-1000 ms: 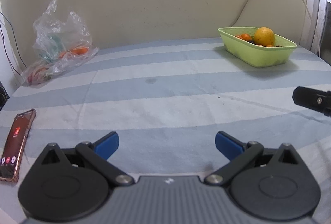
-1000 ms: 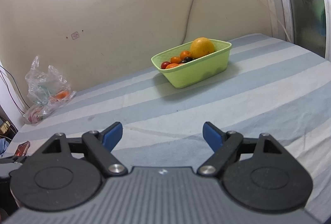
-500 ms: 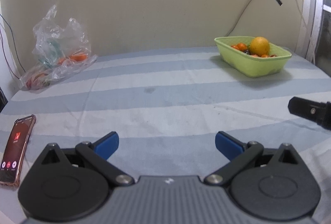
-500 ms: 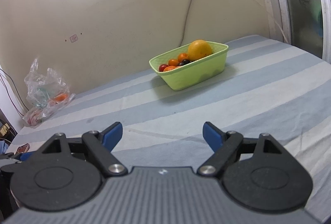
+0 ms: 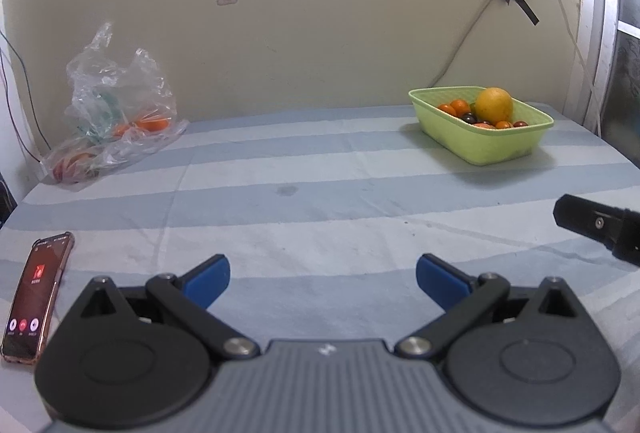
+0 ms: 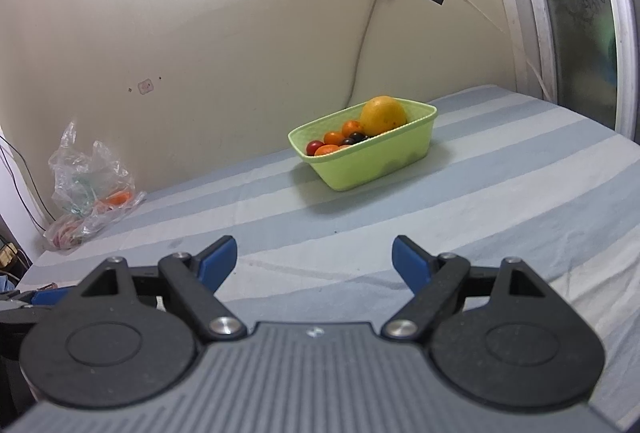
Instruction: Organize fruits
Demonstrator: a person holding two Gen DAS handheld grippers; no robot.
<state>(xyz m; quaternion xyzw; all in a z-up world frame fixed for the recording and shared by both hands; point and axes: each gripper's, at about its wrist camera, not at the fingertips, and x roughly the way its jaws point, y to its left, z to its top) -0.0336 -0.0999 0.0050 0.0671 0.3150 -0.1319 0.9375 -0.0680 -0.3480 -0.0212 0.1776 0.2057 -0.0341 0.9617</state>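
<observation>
The left gripper [image 5: 322, 275] and right gripper [image 6: 314, 259] both hang wide apart, empty, above the near edge of the striped table [image 5: 320, 201]. The green basket [image 6: 362, 157] of fruit sits near the far right corner, the plastic bag [image 5: 114, 121] at the far left corner, and a phone [image 5: 36, 299] lies by the left edge.

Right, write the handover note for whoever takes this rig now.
Left gripper: open, empty, above the striped cloth.
Right gripper: open, empty, pointing toward the basket.
Green basket: far right by the wall, holding a large orange and small red, orange and dark fruits.
Plastic bag: far left by the wall, orange fruit visible inside.
Phone: near left edge.
Done: some fruit in the basket.
Left: probably the bagged fruit.
</observation>
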